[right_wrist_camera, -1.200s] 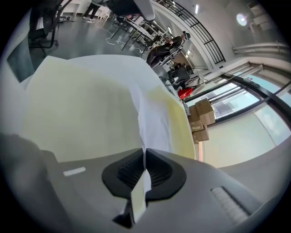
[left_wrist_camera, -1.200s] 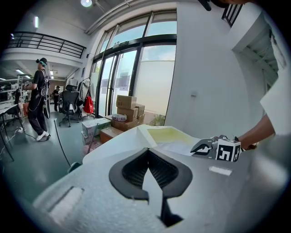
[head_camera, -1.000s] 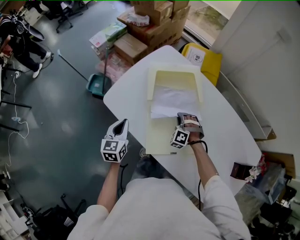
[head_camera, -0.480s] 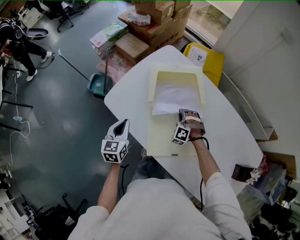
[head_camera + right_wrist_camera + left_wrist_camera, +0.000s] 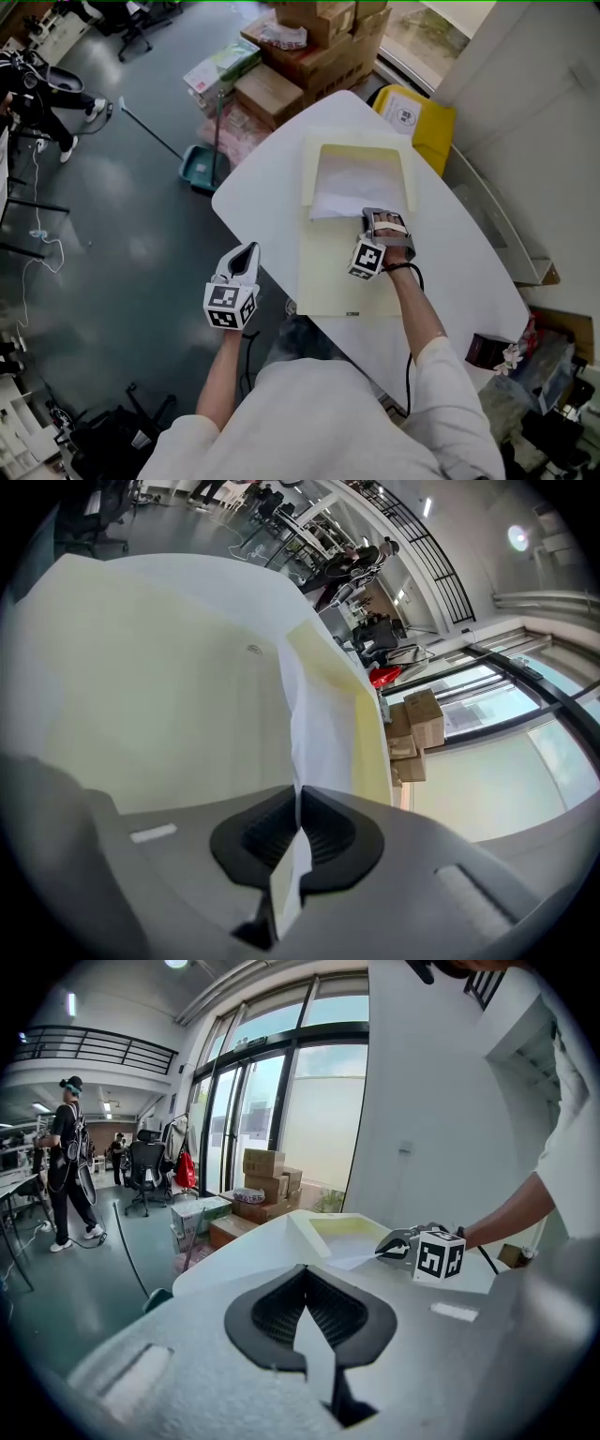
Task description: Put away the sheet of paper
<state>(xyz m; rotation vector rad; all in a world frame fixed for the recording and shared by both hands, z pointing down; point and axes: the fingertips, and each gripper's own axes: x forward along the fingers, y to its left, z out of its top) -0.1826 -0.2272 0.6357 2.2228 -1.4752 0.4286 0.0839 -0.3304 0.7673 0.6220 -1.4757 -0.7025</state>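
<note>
A white sheet of paper (image 5: 352, 187) lies partly inside the pocket at the far end of an open pale yellow folder (image 5: 328, 277) on the white table (image 5: 267, 178). My right gripper (image 5: 373, 217) is over the middle of the folder and shut on the sheet's near edge. The right gripper view shows the paper (image 5: 319, 719) running out from between the pads of the right gripper (image 5: 298, 803) toward the folder's pocket wall (image 5: 361, 733). My left gripper (image 5: 246, 251) hangs off the table's left edge over the floor, shut and empty (image 5: 305, 1288).
Stacked cardboard boxes (image 5: 314, 52) and a yellow bin (image 5: 417, 117) stand beyond the table's far end. A dustpan with a long handle (image 5: 195, 169) rests on the floor at the left. A person (image 5: 37, 89) stands at the far left. A dark object (image 5: 486, 349) sits near the table's right edge.
My right gripper has moved away from me along the folder with the sheet, which has slid further into the pocket. The left gripper has stayed in place.
</note>
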